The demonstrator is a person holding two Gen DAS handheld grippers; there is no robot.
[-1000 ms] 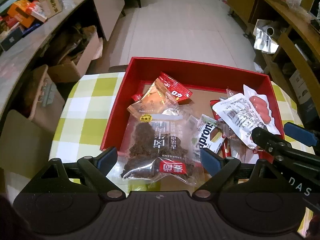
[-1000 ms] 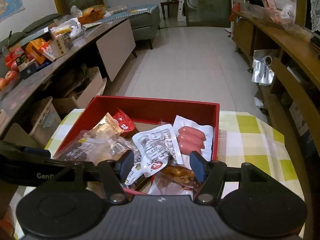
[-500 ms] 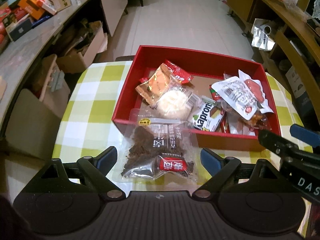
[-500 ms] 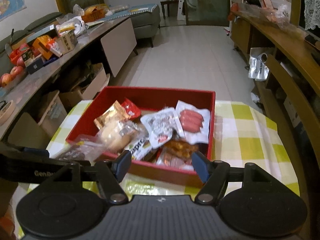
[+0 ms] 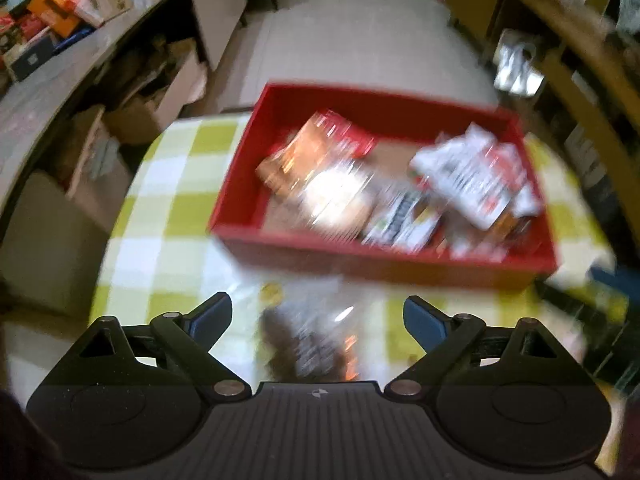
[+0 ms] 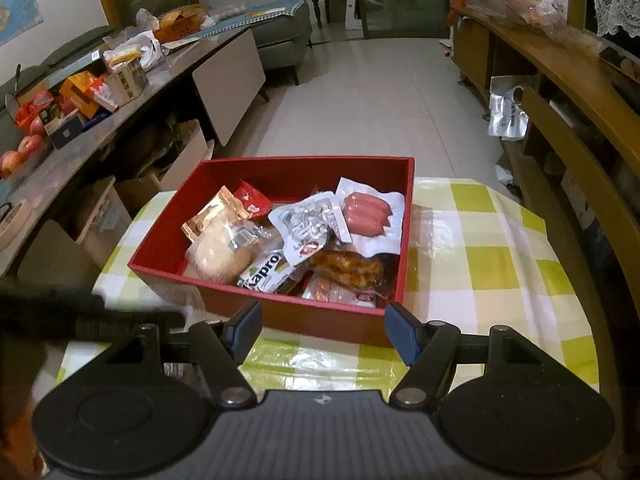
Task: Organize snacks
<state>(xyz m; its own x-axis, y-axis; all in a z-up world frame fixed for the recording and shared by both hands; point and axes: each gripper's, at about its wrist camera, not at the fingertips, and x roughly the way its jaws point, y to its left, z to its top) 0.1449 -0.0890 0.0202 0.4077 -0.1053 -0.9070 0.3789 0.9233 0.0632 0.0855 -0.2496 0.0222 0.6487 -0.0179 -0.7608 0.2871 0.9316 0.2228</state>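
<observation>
Checked cloth [image 6: 480,264] covers the table so the red box [image 6: 280,316] sits flat, snacks [image 6: 288,236] piled inside. Left tongs [image 5: 316,318] are opening over 1 dark bag [image 5: 308,344], not pinching it. Right tongs [image 6: 322,328] gape empty near the box.

Left gripper [image 5: 318,316] pitched steeply down, jaws wide and opening, its fingers [image 5: 212,314] pressing on nothing; right gripper [image 6: 322,328] tilted down, jaws parted, empty.

Apples [image 6: 22,150] and cartons [image 6: 86,94] crowd the long side counter [image 6: 168,68]; a grey sofa [image 6: 280,36] stands beyond, cardboard boxes [image 6: 168,168] below
</observation>
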